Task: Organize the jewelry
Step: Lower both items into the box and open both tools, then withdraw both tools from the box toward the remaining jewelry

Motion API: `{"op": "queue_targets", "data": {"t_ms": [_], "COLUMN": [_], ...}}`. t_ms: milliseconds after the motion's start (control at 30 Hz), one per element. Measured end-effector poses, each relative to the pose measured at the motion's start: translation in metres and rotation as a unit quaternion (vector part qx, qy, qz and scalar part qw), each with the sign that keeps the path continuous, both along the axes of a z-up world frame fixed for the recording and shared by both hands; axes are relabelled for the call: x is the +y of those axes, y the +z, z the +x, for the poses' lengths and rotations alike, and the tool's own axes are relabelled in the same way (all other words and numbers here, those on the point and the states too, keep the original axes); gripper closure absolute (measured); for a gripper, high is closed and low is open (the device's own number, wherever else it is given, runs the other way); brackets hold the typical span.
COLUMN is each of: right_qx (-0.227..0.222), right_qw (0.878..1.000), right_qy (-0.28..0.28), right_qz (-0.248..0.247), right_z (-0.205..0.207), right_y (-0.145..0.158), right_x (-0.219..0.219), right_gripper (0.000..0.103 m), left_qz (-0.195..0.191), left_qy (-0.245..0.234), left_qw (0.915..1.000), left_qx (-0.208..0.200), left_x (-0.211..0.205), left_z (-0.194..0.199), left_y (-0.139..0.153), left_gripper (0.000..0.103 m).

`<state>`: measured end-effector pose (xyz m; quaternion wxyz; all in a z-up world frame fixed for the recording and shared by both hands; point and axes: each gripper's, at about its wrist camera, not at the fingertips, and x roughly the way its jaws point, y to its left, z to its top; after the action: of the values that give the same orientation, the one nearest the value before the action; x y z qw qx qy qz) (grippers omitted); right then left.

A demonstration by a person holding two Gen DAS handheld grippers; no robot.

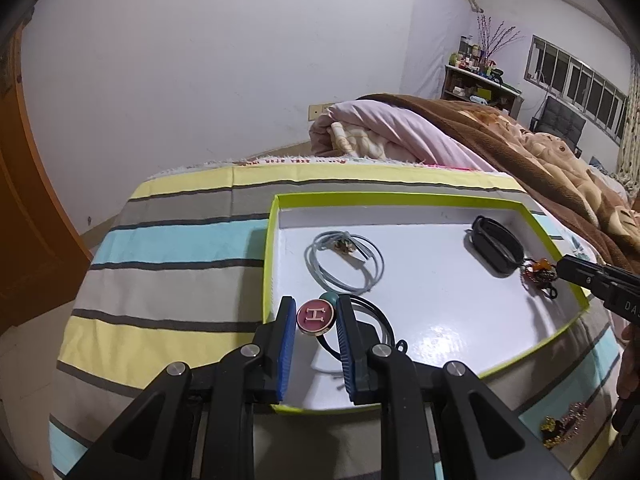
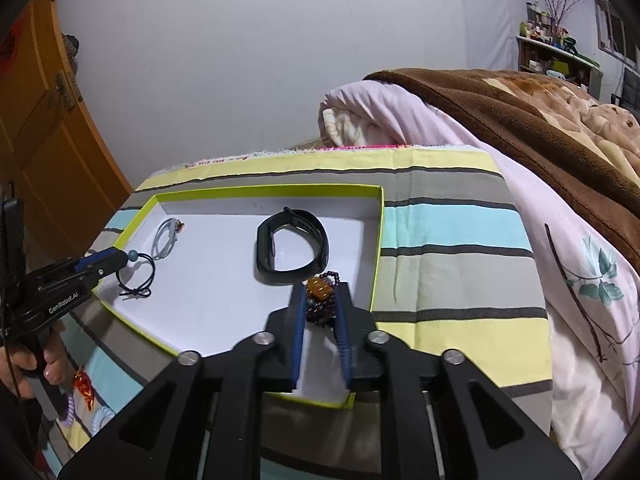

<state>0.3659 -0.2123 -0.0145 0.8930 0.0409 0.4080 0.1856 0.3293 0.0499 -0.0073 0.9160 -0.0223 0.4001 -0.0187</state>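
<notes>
Over the near left corner of the lime-rimmed tray (image 1: 472, 199), from the left wrist: left gripper (image 1: 316, 322) angled forward and slightly down, blue ribbed pads (image 1: 286, 342) narrowed onto a round red enamel charm (image 1: 315, 316) marked with a pale H. Teal bead (image 1: 330, 299) just behind the charm; thin black elastic cord (image 1: 383, 320) looping off to the right onto the glossy white tray floor. Farther in, a coiled pale grey cord bracelet (image 1: 345, 261) with a small knotted ornament, lying flat. Near the far right corner, a black rubber wristband (image 1: 497, 247) on its edge. Right gripper tip (image 1: 560, 270) reaching in over the right rim, pinching a dark beaded bracelet (image 1: 538, 276). Soft striped cloth (image 1: 168, 240) of yellow, grey and aqua under the tray.

From the right wrist: right gripper (image 2: 320, 308) level over the tray's near edge (image 2: 376, 248), jaws at a narrow gap, gripping the strand of small dark red beads (image 2: 320, 314) with one faceted amber bead (image 2: 319, 289) on top. Wristband (image 2: 292, 246) directly ahead, touching the beads. At the left rim, left gripper (image 2: 128, 258) coming in low from the side, hand (image 2: 34, 364) wrapped round its handle, teal bead at its tip and black cord loop (image 2: 138, 276) drooping onto the tray. Grey cord bracelet (image 2: 166, 236) in the far left corner. Outside the tray, lower left: a red ornament (image 2: 82, 386) and pale spiral hair ties (image 2: 100, 418) on the cloth. Brown fleece blanket (image 2: 520, 120) and pink quilt (image 2: 400, 116) heaped at right.
</notes>
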Motion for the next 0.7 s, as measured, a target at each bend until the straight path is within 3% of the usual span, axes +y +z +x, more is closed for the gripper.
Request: {"op": "queue_targets", "data": {"t_ms": [367, 700], "right_qx": [-0.022, -0.065], "right_qw": [0.999, 0.997], "right_qy": [-0.006, 0.004], "right_qz": [0.028, 0.03], "right_z": [-0.036, -0.112], "right_y": [0.023, 0.047], "right_x": [-0.017, -0.022], "right_gripper": [0.086, 0.086], "left_qz": [-0.016, -0.023], "left_qy": [0.003, 0.007], "left_qw": [0.9997, 0.9972], "left_qx": [-0.021, -0.071], "left_x": [0.004, 0.002], "left_z": [-0.033, -0.113], "left_y": [0.02, 0.054], "left_gripper": [0.082, 0.082]}}
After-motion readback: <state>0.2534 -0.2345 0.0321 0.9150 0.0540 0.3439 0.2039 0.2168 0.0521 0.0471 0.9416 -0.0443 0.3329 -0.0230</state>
